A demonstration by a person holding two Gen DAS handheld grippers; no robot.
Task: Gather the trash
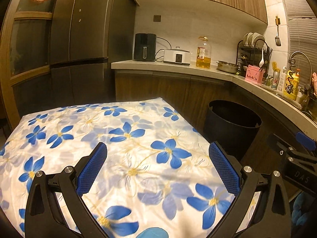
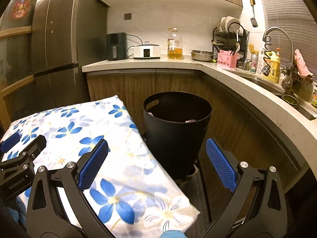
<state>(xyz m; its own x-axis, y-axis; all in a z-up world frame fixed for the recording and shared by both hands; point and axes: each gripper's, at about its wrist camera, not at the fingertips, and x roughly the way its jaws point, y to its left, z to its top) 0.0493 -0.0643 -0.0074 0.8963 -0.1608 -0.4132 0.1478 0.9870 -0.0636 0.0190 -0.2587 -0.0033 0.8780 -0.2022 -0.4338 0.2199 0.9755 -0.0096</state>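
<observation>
A black round bin (image 2: 176,130) stands on the floor right of the table; pale crumpled scraps (image 2: 189,121) show inside it. The same bin (image 1: 231,127) sits beyond the table's right corner in the left wrist view. My left gripper (image 1: 157,154) hangs open over the flowered tablecloth (image 1: 118,138) with nothing between its blue pads. My right gripper (image 2: 156,150) is open too, empty, straddling the table's right edge with the bin just ahead. Each gripper shows at the side of the other's view: the right gripper (image 1: 297,158) and the left gripper (image 2: 19,154). No loose trash shows on the cloth.
The white cloth with blue flowers covers the table (image 2: 83,134). A kitchen counter (image 2: 150,62) curves behind and to the right, carrying an air fryer (image 2: 116,46), cooker, oil bottle (image 2: 174,45), metal bowl, dish rack and sink tap (image 2: 277,37). A tall dark fridge (image 2: 59,35) stands at the left.
</observation>
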